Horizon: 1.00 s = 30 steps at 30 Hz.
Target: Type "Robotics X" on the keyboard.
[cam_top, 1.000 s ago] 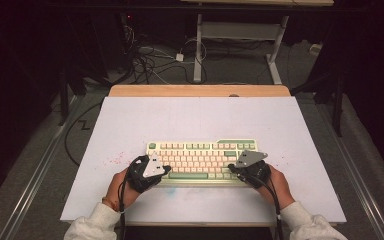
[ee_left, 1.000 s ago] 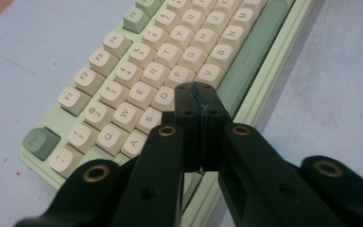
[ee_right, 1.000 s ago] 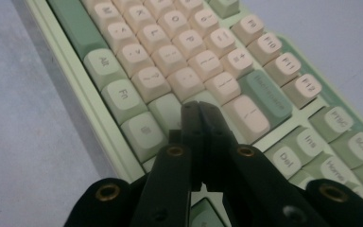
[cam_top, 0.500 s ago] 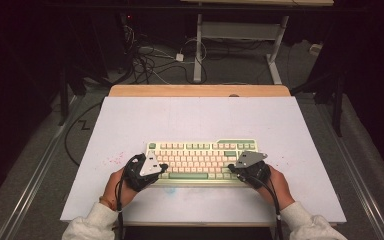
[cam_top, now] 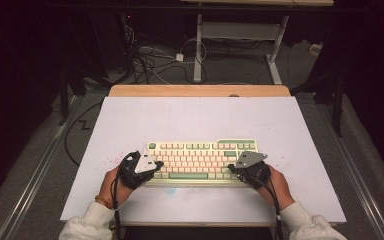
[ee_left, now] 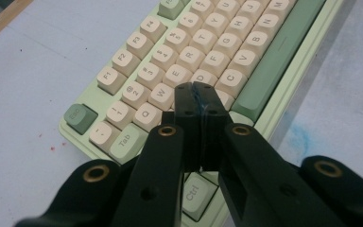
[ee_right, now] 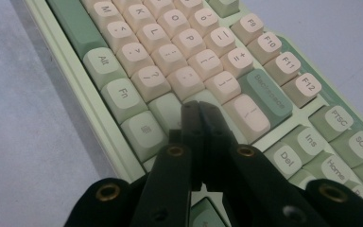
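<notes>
A pale green keyboard (cam_top: 202, 160) with cream and green keys lies on the white tabletop, near the front. My left gripper (cam_top: 153, 165) is shut and rests over the keyboard's left end; in the left gripper view its closed tips (ee_left: 197, 90) sit above the letter keys near the keyboard (ee_left: 179, 61) left side. My right gripper (cam_top: 233, 169) is also shut, over the right end; in the right gripper view its tips (ee_right: 199, 108) hover by the Enter area of the keyboard (ee_right: 179, 52). Neither holds anything.
The white board (cam_top: 200, 125) covers a wooden table (cam_top: 200, 90) whose far edge shows. Faint pink and blue stains mark the board near the keyboard. Cables (cam_top: 150, 60) and a desk frame (cam_top: 240, 35) stand on the dark floor beyond.
The left hand has shifted slightly along the keyboard's left end. The right hand has stayed where it was.
</notes>
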Each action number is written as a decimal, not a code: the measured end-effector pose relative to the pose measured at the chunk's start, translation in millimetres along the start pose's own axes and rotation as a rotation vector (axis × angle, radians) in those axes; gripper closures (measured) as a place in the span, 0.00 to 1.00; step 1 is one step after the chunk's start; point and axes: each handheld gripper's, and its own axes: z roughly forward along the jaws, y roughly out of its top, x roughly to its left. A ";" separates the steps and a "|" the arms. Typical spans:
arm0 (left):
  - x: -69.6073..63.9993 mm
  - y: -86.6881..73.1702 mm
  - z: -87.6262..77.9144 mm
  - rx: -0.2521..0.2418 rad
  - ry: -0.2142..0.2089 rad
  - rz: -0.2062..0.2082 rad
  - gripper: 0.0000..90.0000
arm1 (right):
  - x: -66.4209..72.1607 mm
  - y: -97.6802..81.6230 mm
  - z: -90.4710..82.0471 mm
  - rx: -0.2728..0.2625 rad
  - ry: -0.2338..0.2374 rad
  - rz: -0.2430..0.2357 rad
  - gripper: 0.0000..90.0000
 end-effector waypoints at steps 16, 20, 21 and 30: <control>6.8 -3.1 1.9 0.014 0.013 -0.018 0.95 | -0.1 -0.6 0.1 -0.004 0.000 0.002 1.00; 9.7 -2.8 4.1 0.017 0.011 -0.025 0.96 | -0.1 -0.5 0.1 -0.002 0.000 -0.001 1.00; 10.2 -2.9 4.2 0.016 0.011 -0.027 0.97 | 0.0 -0.5 0.1 -0.003 0.000 0.000 1.00; 12.6 -4.0 2.8 0.011 0.009 -0.041 0.97 | -0.1 -0.8 0.1 -0.004 0.002 0.005 1.00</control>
